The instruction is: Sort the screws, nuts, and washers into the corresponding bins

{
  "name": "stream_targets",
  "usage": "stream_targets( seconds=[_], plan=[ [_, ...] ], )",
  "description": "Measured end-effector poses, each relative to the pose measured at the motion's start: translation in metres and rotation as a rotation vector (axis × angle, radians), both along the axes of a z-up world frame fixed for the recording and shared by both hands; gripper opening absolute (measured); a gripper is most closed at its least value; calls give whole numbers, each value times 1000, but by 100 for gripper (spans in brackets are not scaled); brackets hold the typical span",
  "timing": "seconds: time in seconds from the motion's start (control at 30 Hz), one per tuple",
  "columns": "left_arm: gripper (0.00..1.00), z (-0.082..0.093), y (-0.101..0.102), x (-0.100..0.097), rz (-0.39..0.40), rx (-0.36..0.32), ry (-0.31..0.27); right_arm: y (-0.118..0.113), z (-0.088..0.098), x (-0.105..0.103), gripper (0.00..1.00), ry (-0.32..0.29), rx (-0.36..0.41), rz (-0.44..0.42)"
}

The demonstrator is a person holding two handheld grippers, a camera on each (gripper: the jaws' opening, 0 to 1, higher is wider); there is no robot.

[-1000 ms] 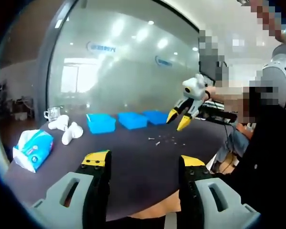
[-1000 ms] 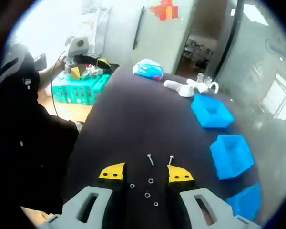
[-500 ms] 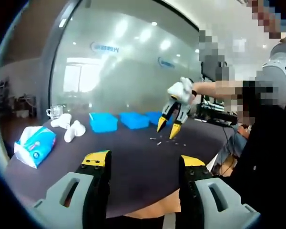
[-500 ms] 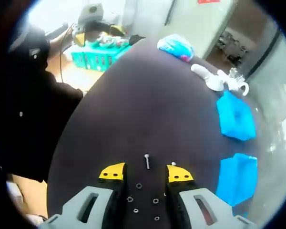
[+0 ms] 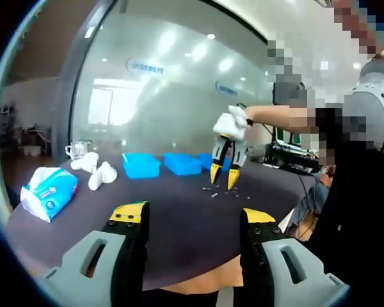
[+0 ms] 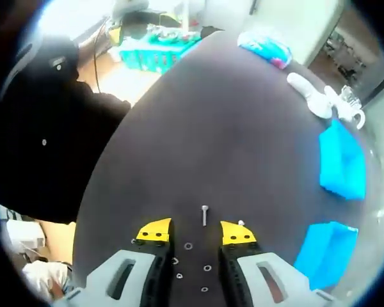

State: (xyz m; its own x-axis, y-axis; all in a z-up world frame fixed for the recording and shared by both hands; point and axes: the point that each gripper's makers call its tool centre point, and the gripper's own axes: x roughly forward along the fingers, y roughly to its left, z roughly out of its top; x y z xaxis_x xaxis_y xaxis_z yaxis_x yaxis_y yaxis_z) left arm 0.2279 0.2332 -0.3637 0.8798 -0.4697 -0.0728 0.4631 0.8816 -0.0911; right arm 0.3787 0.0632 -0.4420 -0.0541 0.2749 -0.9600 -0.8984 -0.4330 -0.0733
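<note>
- Right gripper (image 6: 189, 231), in right gripper view: jaws are spread, nothing between them, yellow tips low over the dark table (image 6: 230, 128).
- Between the tips lie small silver rings, washers or nuts (image 6: 188, 245), I cannot tell which; they are scattered w/ gaps between them.
- One screw (image 6: 205, 214) lies just in front of the tips, thin silver shaft, head away from the camera. A 2nd screw (image 6: 240, 223) is touching or almost touching the right tip, mostly hidden.
- Two blue bins (image 6: 341, 160) show at the right edge of the table, well apart from the small parts; they are square w/ open tops, inside not clear.
- Far end of table: tissue pack (image 6: 265, 48), white objects (image 6: 310, 99) and a glass cup (image 6: 353, 112).
- Left gripper (image 5: 192, 220), in left gripper view: jaws wide apart, holding nothing, above the near edge of the table.
- Same view shows the right gripper pointing down over the small silver parts (image 5: 219, 192), tips apart and near the table; contact I cannot tell.
- Three blue bins in a row behind, beside the glass wall (image 5: 173, 102).
- Person in dark clothes (image 6: 45, 147) at the left side of the table.
</note>
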Motion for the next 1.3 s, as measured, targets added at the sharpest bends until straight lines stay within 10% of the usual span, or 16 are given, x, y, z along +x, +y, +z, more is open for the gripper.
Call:
stream_targets(
  seconds=[1.3],
  plan=[
    [55, -5, 3, -1, 24, -24, 13, -1, -27, 7, 0, 12, -101, 11]
  ],
)
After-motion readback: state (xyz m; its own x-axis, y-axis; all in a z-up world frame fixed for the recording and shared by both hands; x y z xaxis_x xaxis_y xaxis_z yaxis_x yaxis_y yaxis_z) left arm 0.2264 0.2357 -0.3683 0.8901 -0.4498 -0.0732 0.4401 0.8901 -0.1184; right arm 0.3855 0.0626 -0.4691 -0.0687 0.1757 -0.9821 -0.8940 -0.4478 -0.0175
